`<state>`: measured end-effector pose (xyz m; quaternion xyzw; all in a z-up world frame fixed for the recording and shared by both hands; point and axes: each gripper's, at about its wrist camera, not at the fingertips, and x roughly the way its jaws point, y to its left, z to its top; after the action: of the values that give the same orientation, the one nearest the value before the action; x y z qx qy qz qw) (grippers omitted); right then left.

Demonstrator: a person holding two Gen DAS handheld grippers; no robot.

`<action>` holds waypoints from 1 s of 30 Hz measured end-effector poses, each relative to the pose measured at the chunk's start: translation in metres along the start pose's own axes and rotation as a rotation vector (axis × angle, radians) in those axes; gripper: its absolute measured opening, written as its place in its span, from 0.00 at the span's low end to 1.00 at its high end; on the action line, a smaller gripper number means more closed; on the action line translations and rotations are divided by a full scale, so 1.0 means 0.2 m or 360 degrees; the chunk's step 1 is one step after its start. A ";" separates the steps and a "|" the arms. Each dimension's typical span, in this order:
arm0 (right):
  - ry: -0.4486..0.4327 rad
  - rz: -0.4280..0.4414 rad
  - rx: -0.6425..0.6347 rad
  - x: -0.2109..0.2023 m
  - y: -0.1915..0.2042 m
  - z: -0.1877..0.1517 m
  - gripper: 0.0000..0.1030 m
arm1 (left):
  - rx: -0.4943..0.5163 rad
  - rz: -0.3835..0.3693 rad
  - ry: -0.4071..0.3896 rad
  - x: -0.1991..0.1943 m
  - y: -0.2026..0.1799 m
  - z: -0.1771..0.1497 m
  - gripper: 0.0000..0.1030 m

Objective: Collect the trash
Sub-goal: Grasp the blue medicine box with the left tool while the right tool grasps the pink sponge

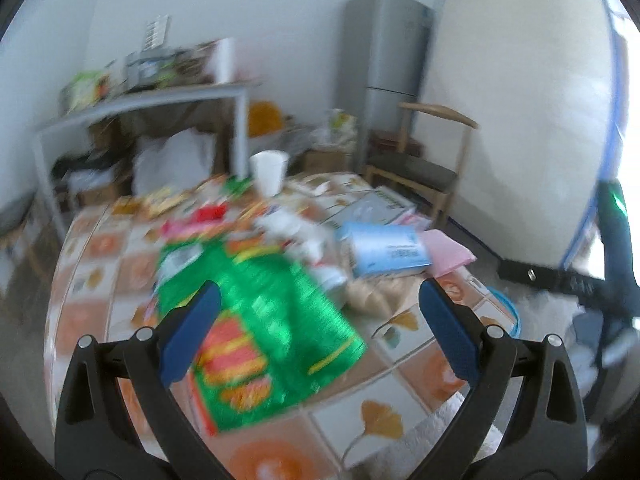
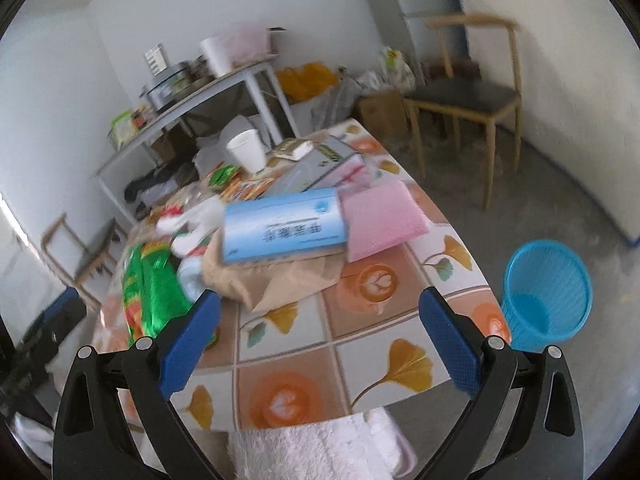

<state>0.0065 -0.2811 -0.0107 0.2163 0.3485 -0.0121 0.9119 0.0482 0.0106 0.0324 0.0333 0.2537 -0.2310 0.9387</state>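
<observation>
A cluttered table (image 2: 360, 364) with a tile-pattern cloth holds trash. A large green snack bag (image 1: 272, 316) lies at the near left; my left gripper (image 1: 320, 332) is open above its near end. The bag also shows in the right wrist view (image 2: 152, 292). A crumpled brown paper bag (image 2: 280, 280) lies mid-table under a light blue tissue pack (image 2: 284, 228). My right gripper (image 2: 320, 336) is open and empty over the table's near part. A blue waste basket (image 2: 548, 288) stands on the floor to the table's right.
A pink cloth (image 2: 384, 216), a white paper cup (image 2: 246, 150), small wrappers (image 2: 240, 188) and a booklet (image 2: 320, 164) lie farther back. A white towel (image 2: 316, 448) lies at the near edge. A wooden chair (image 2: 468, 96), a cluttered side table (image 2: 208, 92) and a fridge (image 1: 384, 68) stand behind.
</observation>
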 end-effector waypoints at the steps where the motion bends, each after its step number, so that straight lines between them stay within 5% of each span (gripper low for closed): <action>1: 0.0034 0.0041 0.0088 0.02 -0.06 0.03 0.94 | 0.0072 -0.0027 0.0010 0.03 -0.03 0.03 0.92; 9: 0.0307 0.0390 0.0714 0.32 -0.45 0.21 0.87 | 0.0725 -0.0293 0.0152 0.39 -0.28 0.31 0.92; 15: 0.0439 0.0382 0.0599 0.53 -0.55 0.40 0.87 | 0.1162 -0.0378 0.0495 0.77 -0.44 0.31 0.92; 21: 0.0686 0.0435 0.0562 0.79 -0.64 0.48 0.86 | 0.1278 -0.0368 0.0751 1.03 -0.48 0.23 0.92; 30: 0.0901 0.0473 0.0424 0.94 -0.61 0.50 0.72 | 0.1391 -0.0340 0.0847 1.17 -0.55 0.19 0.92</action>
<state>0.1897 -0.4081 -0.1122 0.3766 0.5478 0.1358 0.7346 0.1947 -0.1919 -0.0428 0.4534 0.3654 -0.3934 0.7115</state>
